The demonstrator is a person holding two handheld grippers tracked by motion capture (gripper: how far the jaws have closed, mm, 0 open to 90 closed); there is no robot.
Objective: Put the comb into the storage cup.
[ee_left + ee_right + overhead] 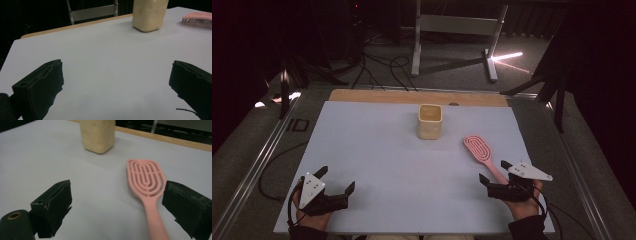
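Grippers are sitting at the near edge of the white sheet (377,165) that is covering the table, one at each corner on the person's side. At the left, the left gripper (335,183) is resting in the person's hand with its jaws spread wide and nothing between them; in the left gripper view the two black jaws are framing bare white surface. Further along, toward the middle and far side of the sheet, a cream square cup (429,121) is standing upright with its mouth facing up, well apart from both grippers. To its right, the pink hairbrush (481,152) is lying flat with its oval head pointing toward the far side and its handle running back toward the person. At the right, the right gripper (495,171) is hovering around the end of that handle, jaws released and wide apart. In the right gripper view the handle (155,220) is lying between the jaws, closer to the right-hand one, and I cannot tell whether it is touching either jaw.
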